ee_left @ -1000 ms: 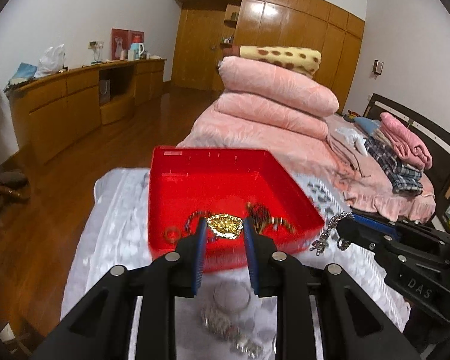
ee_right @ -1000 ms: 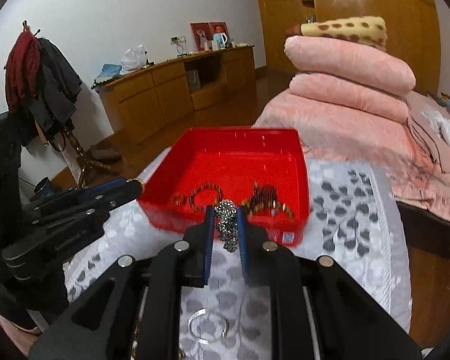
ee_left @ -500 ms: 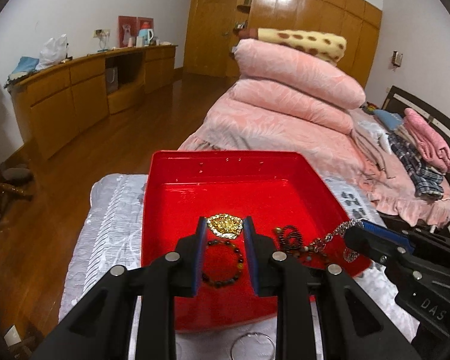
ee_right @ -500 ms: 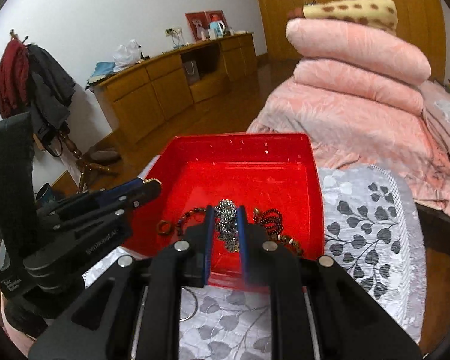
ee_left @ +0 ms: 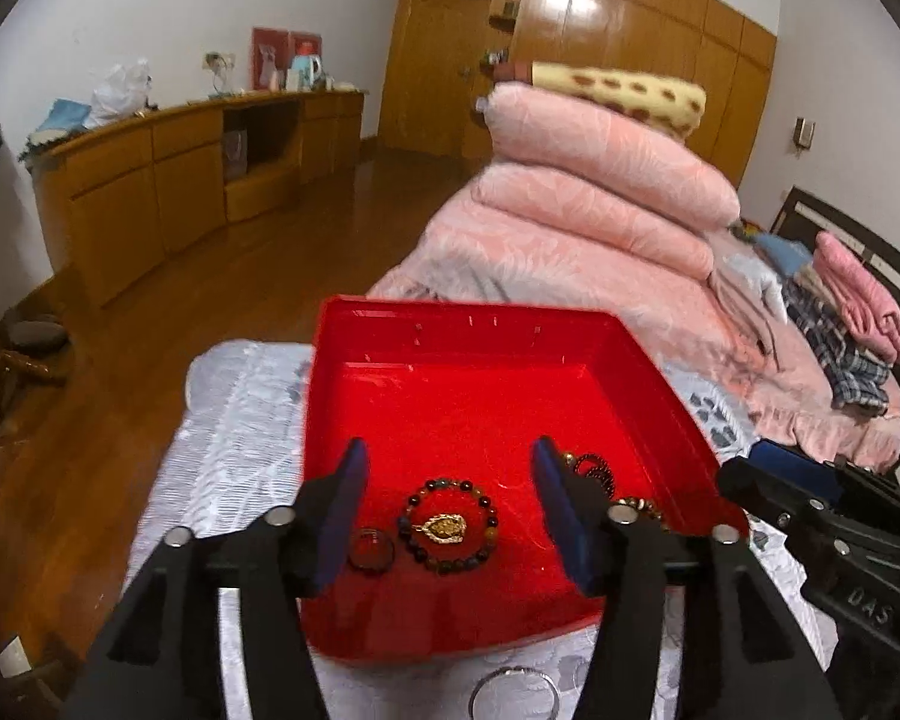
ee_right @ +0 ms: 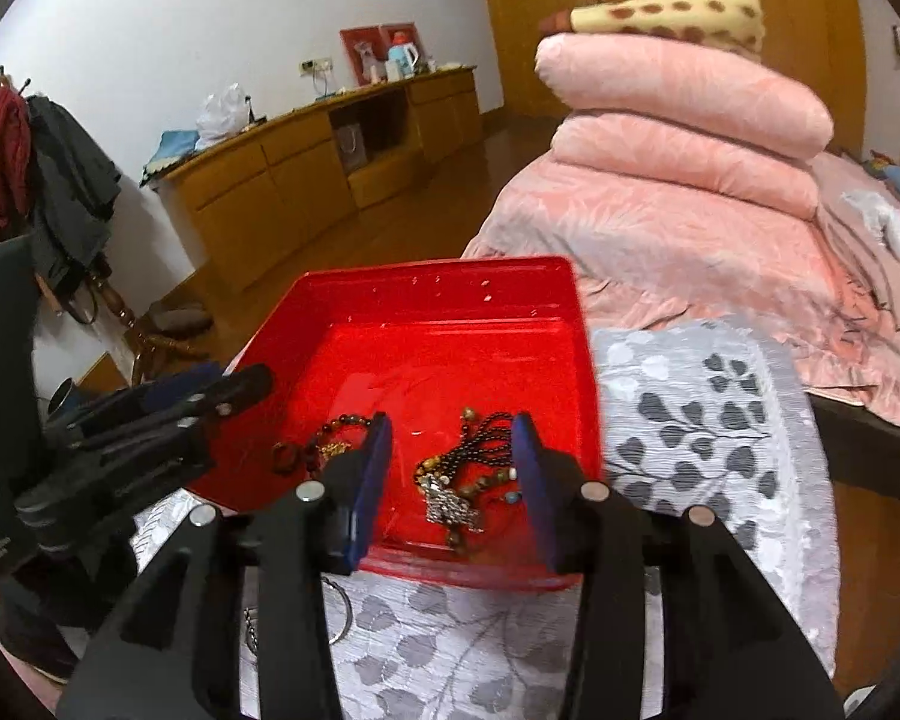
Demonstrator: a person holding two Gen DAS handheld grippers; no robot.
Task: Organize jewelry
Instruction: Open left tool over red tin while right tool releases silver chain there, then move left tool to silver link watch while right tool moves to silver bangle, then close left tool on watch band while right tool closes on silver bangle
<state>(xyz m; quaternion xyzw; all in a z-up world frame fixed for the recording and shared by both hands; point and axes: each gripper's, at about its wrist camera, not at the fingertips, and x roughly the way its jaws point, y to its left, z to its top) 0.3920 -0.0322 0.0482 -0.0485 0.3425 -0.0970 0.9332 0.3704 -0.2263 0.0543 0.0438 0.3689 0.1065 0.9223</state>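
A red tray (ee_left: 468, 324) (ee_right: 438, 276) sits on a grey leaf-patterned cloth. My left gripper (ee_left: 447, 468) hangs over the tray's near part, its jaws opening with nothing pressed between them. Below it a gold pendant (ee_left: 444, 527) lies inside a beaded bracelet (ee_left: 450, 525), beside a small ring (ee_left: 371, 549). My right gripper (ee_right: 453, 429) is over the tray's near right corner, its jaws opening too. A silver chain piece (ee_right: 450, 504) lies under it on dark bead strands (ee_right: 480, 438).
A silver bangle (ee_left: 513, 693) lies on the cloth (ee_right: 702, 420) in front of the tray; a ring and chain (ee_right: 336, 612) lie there too. Pink bedding (ee_left: 600, 192) is stacked behind. Wooden cabinets (ee_left: 168, 180) line the far wall, and coats (ee_right: 42, 168) hang at the left.
Both grippers moved forward over the tray and opened. The gold pendant dropped from the left one onto the bracelet. The silver chain piece fell from the right one onto the beads.
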